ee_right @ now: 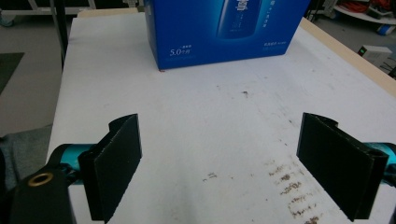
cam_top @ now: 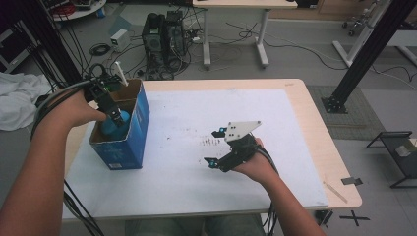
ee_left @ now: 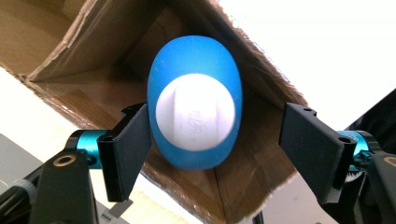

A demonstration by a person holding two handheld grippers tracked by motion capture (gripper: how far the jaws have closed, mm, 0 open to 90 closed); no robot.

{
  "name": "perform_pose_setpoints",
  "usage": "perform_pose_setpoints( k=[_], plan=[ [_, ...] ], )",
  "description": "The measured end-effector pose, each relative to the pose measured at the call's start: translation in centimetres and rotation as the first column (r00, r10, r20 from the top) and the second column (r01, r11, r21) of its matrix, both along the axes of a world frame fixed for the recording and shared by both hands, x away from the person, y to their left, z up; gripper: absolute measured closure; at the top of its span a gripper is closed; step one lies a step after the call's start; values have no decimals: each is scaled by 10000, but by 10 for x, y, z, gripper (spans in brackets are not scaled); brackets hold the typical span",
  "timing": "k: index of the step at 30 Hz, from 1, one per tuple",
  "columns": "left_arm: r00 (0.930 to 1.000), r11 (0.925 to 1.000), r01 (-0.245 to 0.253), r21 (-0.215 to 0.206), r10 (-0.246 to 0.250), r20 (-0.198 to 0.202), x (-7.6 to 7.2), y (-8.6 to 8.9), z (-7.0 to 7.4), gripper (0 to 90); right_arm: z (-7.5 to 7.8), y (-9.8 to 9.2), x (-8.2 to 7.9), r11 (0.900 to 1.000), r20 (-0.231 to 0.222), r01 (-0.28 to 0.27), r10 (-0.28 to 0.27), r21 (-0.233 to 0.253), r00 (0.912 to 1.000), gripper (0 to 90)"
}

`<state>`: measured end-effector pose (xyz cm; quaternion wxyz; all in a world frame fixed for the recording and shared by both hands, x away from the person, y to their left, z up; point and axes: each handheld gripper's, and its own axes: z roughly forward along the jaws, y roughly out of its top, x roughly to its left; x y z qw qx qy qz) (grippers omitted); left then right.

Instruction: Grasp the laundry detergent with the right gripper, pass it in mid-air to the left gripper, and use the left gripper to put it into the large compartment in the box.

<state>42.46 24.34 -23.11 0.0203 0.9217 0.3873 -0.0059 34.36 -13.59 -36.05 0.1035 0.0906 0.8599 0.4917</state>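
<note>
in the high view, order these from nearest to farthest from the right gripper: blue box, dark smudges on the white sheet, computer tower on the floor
1. dark smudges, just left of the right gripper
2. blue box, at the table's left
3. computer tower, on the floor beyond the table

My left gripper (cam_top: 117,118) points down, fingers (ee_left: 126,154) apart; my right gripper (cam_top: 215,147) hovers level, fingers (ee_right: 114,163) wide.

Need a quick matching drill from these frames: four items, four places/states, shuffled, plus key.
Items:
1. blue bottle
2. blue box
3. left hand-held gripper
4. right hand-held gripper

Places/states:
A. open, over the bare white mat
B. inside the box, white cap showing
C. open, jaws either side of the bottle
D. top flaps open, at the table's left

Pairs: 1-B, 2-D, 3-C, 4-A
</note>
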Motion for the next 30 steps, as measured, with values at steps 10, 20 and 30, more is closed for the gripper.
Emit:
perform_pose_setpoints(
  k=[10,20,30],
  plan=[
    [9994,9989,136,-449,-122,309,-8,-2,33,219,2,-5,1,9997,140,-40,44,-240,9999,131],
    [9950,9946,888,-539,-861,508,-14,-16,51,178,13,-11,4,9990,289,8,6,-457,9996,131],
    [9686,9689,2444,-391,-2421,558,-19,-48,58,100,29,-17,6,9916,283,36,0,-1297,9996,131]
  ],
)
